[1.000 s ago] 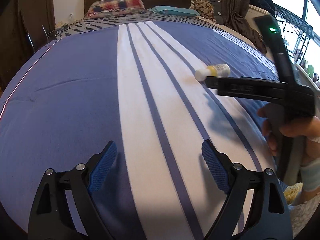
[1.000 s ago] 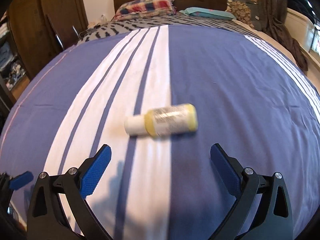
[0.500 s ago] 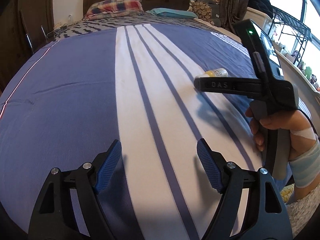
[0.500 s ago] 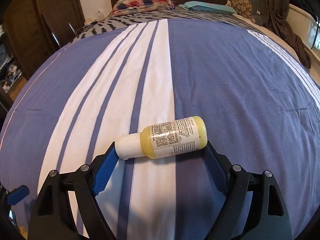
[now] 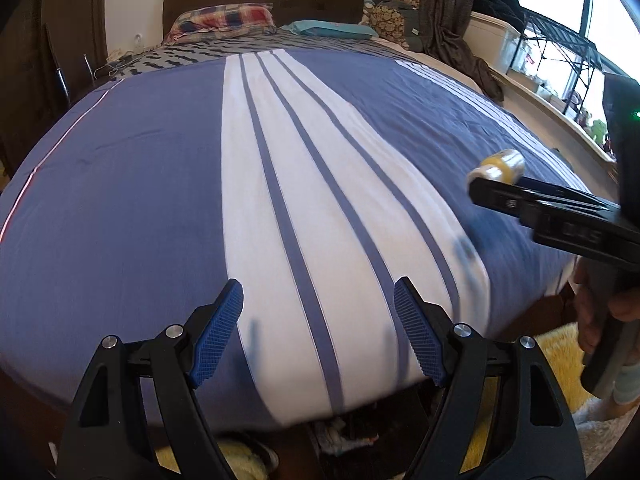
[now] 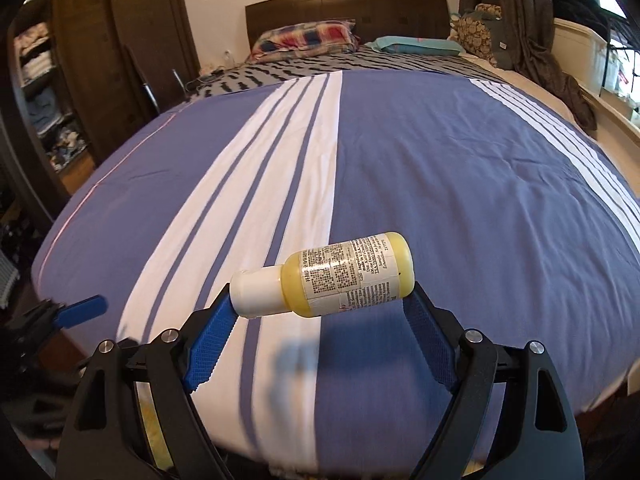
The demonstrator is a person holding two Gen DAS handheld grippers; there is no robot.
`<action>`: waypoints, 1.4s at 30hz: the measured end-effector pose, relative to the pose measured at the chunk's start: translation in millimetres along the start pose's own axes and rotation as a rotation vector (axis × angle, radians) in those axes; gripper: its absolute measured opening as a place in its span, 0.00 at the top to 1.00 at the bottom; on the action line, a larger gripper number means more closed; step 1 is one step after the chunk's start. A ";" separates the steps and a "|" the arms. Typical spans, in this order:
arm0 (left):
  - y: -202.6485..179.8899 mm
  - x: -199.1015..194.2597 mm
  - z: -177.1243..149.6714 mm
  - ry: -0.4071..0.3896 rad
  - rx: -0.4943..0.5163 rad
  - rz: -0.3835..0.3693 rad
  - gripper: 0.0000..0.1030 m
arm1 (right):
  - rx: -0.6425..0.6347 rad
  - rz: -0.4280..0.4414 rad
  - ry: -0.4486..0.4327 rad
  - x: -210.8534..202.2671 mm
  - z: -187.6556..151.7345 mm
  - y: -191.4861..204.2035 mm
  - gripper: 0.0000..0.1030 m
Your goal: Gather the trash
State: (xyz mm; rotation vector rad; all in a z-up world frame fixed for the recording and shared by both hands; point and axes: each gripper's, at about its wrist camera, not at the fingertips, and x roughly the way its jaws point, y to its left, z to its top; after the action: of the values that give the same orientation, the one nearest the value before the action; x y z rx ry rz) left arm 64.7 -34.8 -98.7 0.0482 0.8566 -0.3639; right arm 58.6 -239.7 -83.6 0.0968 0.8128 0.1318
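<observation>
A small yellow bottle [image 6: 332, 280] with a white cap and printed label lies sideways between my right gripper's blue pads. My right gripper [image 6: 320, 304] is shut on it end to end and holds it above the blue and white striped bedspread [image 6: 440, 160], with its shadow on the cover below. The bottle also shows in the left wrist view [image 5: 498, 166] at the tip of the right gripper. My left gripper [image 5: 318, 336] is open and empty over the foot end of the bedspread [image 5: 120, 200].
Pillows [image 6: 308, 36] and a dark headboard [image 6: 344, 4] are at the far end. A wardrobe [image 6: 100, 60] stands left of the bed. A window ledge with a wire rack [image 5: 560, 52] runs on the right. Yellow rug [image 5: 560, 356] and clutter lie below the bed's foot.
My right gripper closed on the bottle and lifted it off the bedspread. Both grippers drew back toward the foot of the bed.
</observation>
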 end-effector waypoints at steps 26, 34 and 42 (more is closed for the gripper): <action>-15.4 39.9 -179.2 0.337 -0.011 0.047 0.28 | 0.045 0.072 0.339 30.3 -176.3 24.3 0.19; -2.6 55.2 -194.2 0.415 -0.076 -0.003 0.20 | 0.076 0.072 0.409 48.9 -195.0 21.5 0.09; -0.7 40.7 -183.1 0.358 -0.084 0.020 0.09 | 0.112 0.026 0.283 19.5 -168.4 4.3 0.04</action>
State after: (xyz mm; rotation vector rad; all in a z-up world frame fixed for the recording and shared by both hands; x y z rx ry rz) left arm -44.9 -13.3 -249.4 0.0450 1.2238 -0.3045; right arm -51.2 -226.5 -212.1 0.1977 1.1016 0.1257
